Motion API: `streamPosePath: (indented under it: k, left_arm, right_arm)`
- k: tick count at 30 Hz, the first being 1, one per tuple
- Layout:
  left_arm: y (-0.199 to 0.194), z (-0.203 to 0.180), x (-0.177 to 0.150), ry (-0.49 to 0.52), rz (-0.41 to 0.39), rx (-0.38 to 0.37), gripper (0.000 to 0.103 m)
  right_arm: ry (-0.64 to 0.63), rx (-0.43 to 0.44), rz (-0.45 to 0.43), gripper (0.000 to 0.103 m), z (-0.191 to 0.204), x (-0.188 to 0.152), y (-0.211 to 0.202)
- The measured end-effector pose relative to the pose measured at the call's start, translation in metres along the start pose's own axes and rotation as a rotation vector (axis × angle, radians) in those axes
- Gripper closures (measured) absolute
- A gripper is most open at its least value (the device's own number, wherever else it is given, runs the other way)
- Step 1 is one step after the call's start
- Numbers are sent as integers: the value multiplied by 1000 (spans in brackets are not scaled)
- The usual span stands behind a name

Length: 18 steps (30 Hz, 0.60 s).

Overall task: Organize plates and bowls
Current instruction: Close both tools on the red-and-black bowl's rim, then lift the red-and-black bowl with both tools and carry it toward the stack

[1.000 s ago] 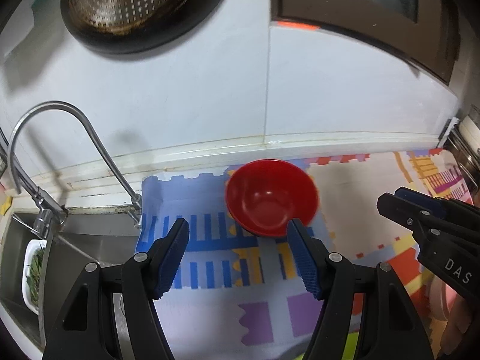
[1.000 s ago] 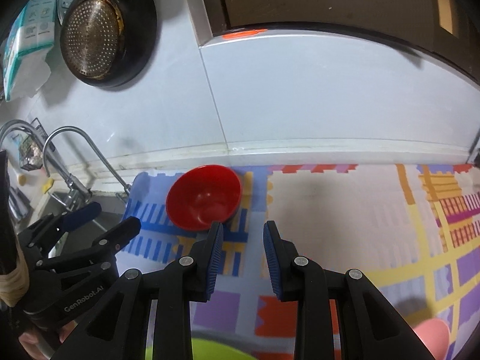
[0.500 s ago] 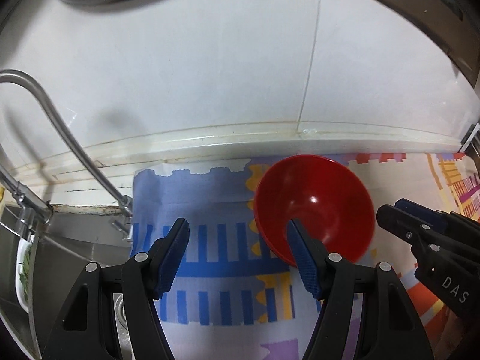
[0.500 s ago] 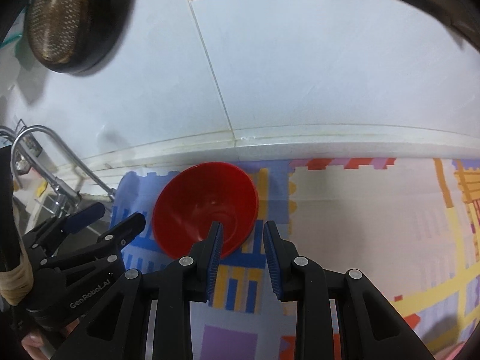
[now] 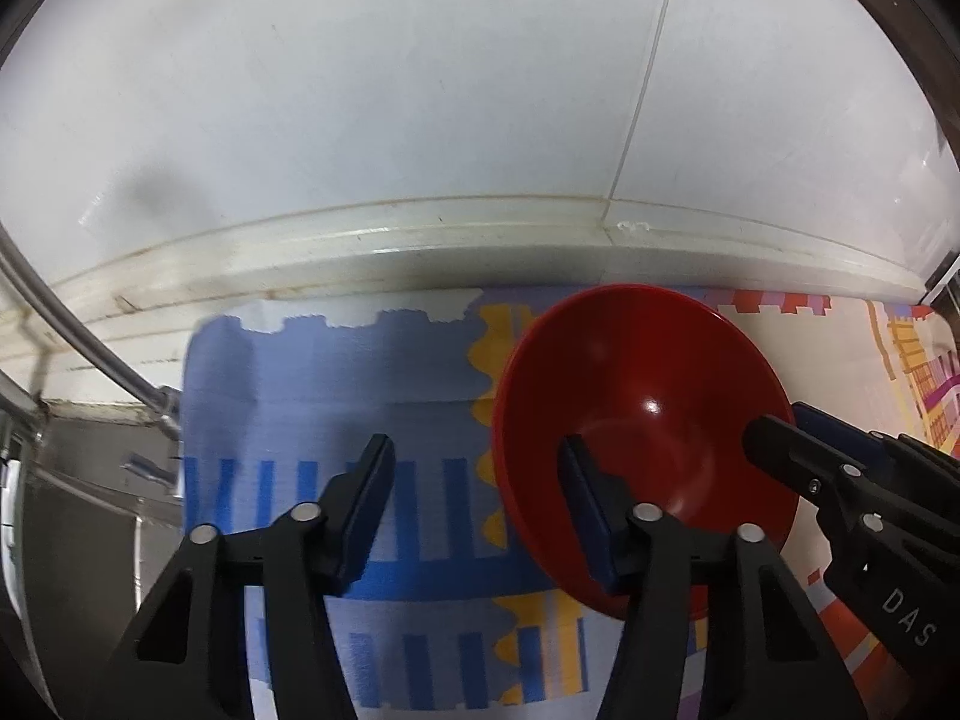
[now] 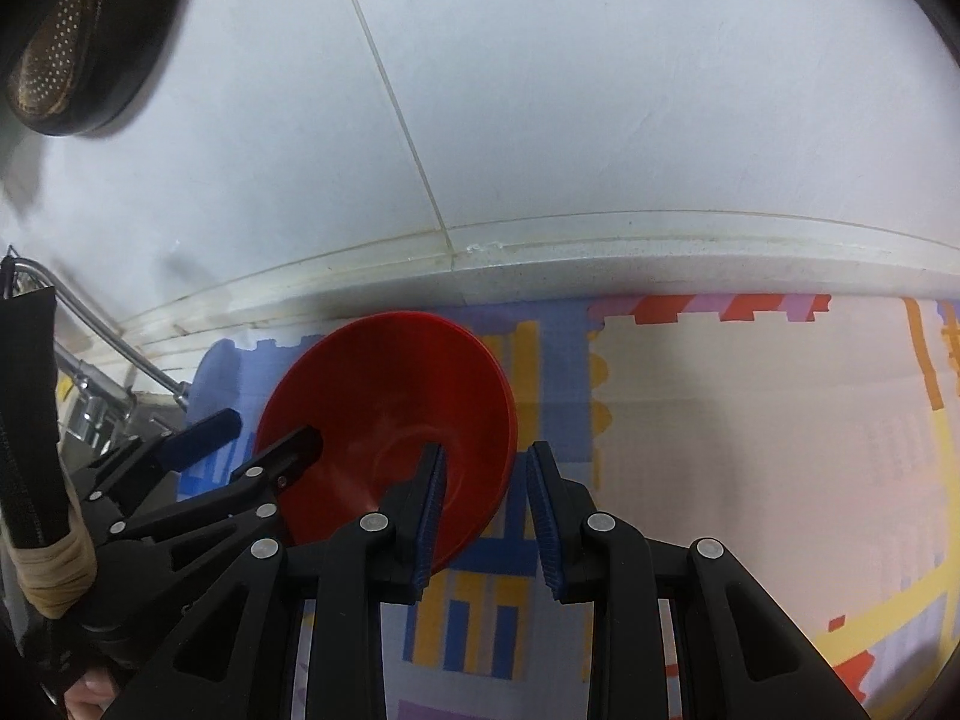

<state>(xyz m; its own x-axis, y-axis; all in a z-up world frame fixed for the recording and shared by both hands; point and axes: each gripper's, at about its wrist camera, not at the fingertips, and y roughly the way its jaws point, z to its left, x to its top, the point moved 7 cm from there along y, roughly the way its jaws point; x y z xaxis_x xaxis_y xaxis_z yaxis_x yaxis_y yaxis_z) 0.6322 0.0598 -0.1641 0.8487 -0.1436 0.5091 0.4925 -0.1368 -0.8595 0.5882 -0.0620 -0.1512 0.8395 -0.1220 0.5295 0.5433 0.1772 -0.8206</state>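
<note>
Red bowl (image 5: pixel 648 420) sits on the patterned mat (image 5: pixel 336 396). Left gripper (image 5: pixel 474 498) jaws closing over its near rim, not pinching; right gripper (image 6: pixel 483 516) jaws narrow, straddling the rim, contact hard to make out.

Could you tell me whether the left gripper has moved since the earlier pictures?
Yes. The left gripper has come down toward the red bowl, nearer the wall ledge, jaws closing.

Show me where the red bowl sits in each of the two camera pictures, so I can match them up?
Left wrist view: the red bowl lies right of centre, on the patterned mat.
Right wrist view: the red bowl lies left of centre, on the same mat.
Shared landmark: the white ledge along the foot of the wall, just behind the bowl.
</note>
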Motion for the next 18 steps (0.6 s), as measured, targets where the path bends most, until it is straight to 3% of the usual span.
streamPosePath:
  k: [9, 18]
  left_arm:
    - [10, -9, -3, -4, 41, -43, 89]
    - [2, -13, -5, -11, 32, -31, 89]
  right_arm:
    - [3, -9, 7, 91, -6, -1, 7]
    - [51, 3, 11, 92, -10, -1, 6]
